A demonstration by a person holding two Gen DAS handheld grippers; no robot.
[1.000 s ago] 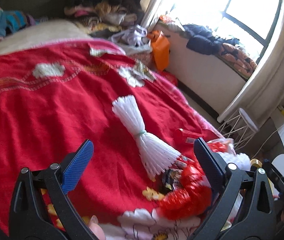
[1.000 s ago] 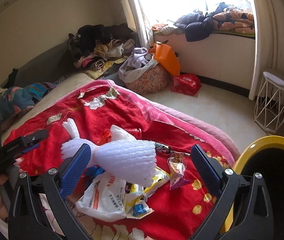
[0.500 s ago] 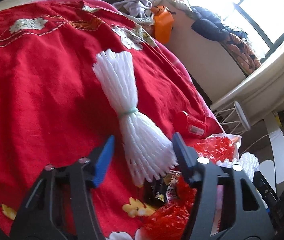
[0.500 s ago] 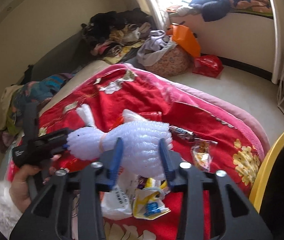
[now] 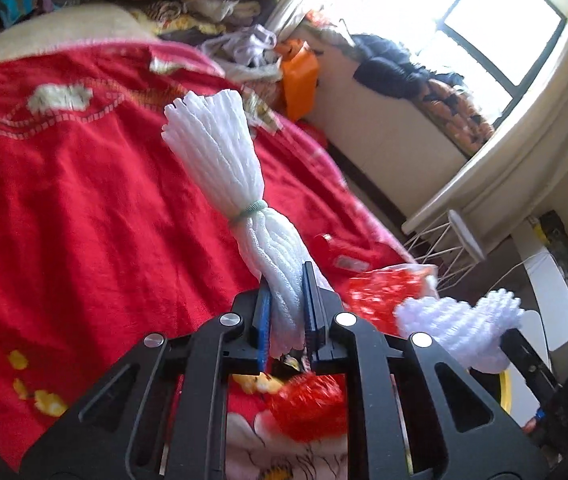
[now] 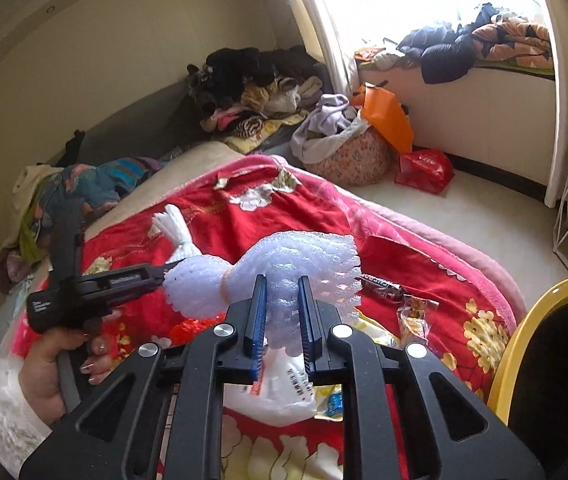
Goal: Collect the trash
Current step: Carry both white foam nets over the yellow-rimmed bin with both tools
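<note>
A red flowered blanket (image 5: 83, 200) covers the bed, with heaped clothes behind it and a bright window beyond. For writing, we find little that can be read: a white bag (image 6: 284, 396) on the blanket carries a barcode and small print, a dark candy wrapper (image 6: 380, 282) shows pale lettering, and the side of the left gripper (image 5: 286, 276) bears a white label in the right wrist view, all too small or blurred to make out. The left gripper's jaws are closing, and their blue pads already press on the near end of a long white foam net (image 5: 219, 148) tied with a green band; the rest of it sticks out forward over the blanket. The right gripper (image 6: 281, 284) has its jaws nearly together, pinching a second foam net (image 6: 304, 252) at its flared end, the banded waist lying just left of the pads. A hand (image 6: 55, 372) with a fluffy white cuff holds the left gripper. A yellow-rimmed bin (image 6: 524, 320) stands beside the bed at right.
</note>
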